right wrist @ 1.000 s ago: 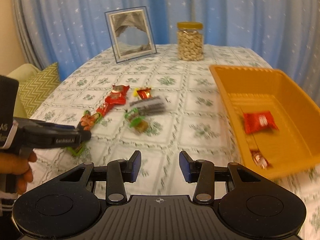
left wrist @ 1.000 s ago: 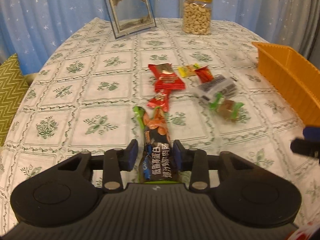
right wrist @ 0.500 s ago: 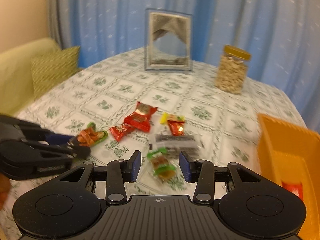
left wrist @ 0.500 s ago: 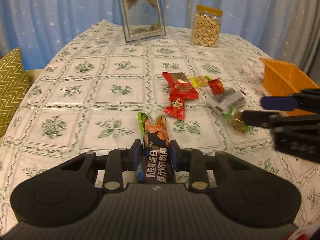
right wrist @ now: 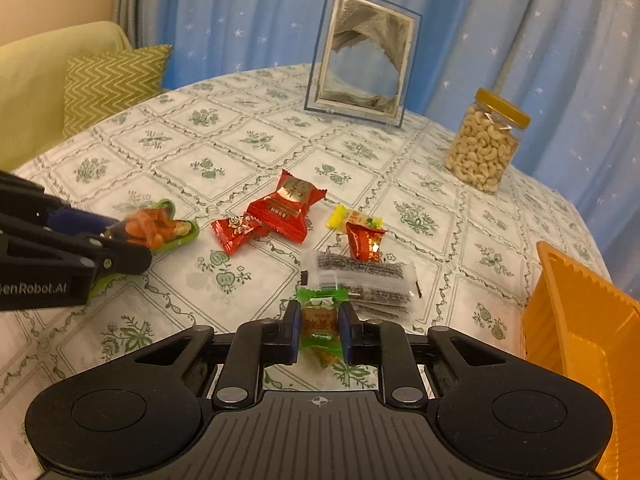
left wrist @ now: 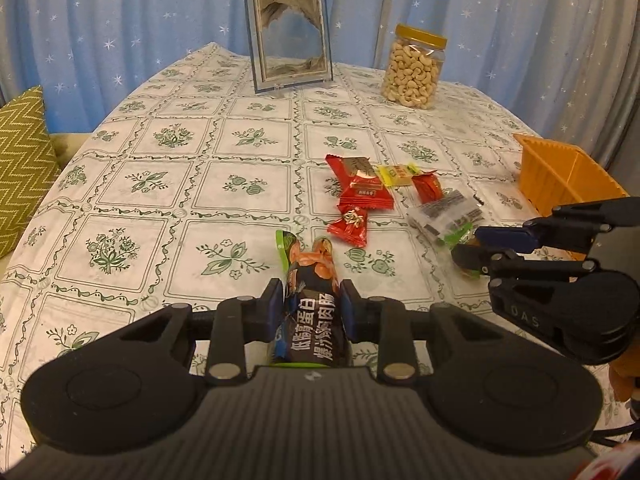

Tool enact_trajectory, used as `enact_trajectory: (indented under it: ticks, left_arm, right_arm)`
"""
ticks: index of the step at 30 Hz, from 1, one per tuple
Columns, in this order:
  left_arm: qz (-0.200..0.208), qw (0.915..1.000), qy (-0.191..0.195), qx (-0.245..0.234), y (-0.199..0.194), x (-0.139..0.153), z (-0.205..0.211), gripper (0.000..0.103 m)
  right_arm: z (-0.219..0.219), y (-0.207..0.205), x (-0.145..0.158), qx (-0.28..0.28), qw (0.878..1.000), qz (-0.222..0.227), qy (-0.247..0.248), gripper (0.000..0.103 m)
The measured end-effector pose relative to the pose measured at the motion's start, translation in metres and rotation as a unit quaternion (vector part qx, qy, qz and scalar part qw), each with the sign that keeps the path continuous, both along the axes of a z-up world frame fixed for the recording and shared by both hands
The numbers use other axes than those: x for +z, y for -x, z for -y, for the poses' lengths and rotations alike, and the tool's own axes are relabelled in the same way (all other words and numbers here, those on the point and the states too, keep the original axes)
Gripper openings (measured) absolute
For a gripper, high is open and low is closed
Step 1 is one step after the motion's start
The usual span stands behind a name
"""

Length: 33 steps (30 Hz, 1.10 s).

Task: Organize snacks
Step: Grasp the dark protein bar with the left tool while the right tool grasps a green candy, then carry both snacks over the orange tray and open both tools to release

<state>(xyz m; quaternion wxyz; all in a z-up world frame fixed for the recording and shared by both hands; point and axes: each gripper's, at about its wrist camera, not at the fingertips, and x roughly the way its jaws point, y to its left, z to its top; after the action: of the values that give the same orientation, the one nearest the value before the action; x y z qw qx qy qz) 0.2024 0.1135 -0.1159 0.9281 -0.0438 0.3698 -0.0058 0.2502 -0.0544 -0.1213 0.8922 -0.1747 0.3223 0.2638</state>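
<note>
My left gripper (left wrist: 310,308) is shut on a long dark snack bar (left wrist: 312,276) with green edges; the right wrist view shows the bar (right wrist: 160,228) just above the cloth. My right gripper (right wrist: 319,322) has its jaws closing tight on a green-wrapped candy (right wrist: 320,318), pads pressing its sides. From the left wrist view that gripper (left wrist: 468,246) reaches in from the right. Loose on the table lie a big red packet (right wrist: 286,206), a small red one (right wrist: 238,230), a yellow candy (right wrist: 348,216), a red-orange packet (right wrist: 366,242) and a clear pack (right wrist: 362,278). The orange basket (right wrist: 580,320) stands at right.
A jar of cashews (left wrist: 414,68) and a standing picture frame (left wrist: 288,28) are at the table's far side, before a blue curtain. A green zigzag cushion (left wrist: 20,160) lies on a sofa past the left edge. The patterned tablecloth (left wrist: 160,184) is bare at left.
My right gripper swung left from the basket to the snack pile, rolled, and closed on the green candy. My left gripper tightened on the snack bar and shifted slightly.
</note>
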Motion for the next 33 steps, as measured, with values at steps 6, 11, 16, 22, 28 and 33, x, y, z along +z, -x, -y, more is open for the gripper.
enact_trajectory:
  ticks: [6,11,16,22,28,33]
  left_arm:
    - [0.007,0.9999,-0.002,-0.015,0.009,0.009,0.011,0.027]
    - [0.013,0.9995,-0.007,-0.029,0.02,0.02,0.026,0.027]
    - [0.02,0.9991,-0.002,-0.037,0.035,0.036,0.043,0.027]
    - [0.03,0.9984,0.014,-0.047,0.06,0.059,0.068,0.027]
    - [0.041,0.9964,0.026,-0.069,0.079,0.079,0.101,0.027]
    - [0.052,0.9938,0.026,-0.095,0.088,0.094,0.13,0.027]
  right_arm:
    - [0.018,0.015,0.018,-0.034,0.999,-0.004,-0.034,0.02]
    - [0.043,0.032,0.037,-0.072,0.995,-0.006,-0.067,0.02]
    - [0.071,0.058,0.054,-0.115,0.989,-0.011,-0.091,0.02]
    - [0.11,0.091,0.066,-0.174,0.978,-0.026,-0.11,0.02]
    - [0.147,0.117,0.083,-0.224,0.967,-0.024,-0.121,0.02]
    - [0.173,0.132,0.097,-0.254,0.958,-0.015,-0.129,0.02]
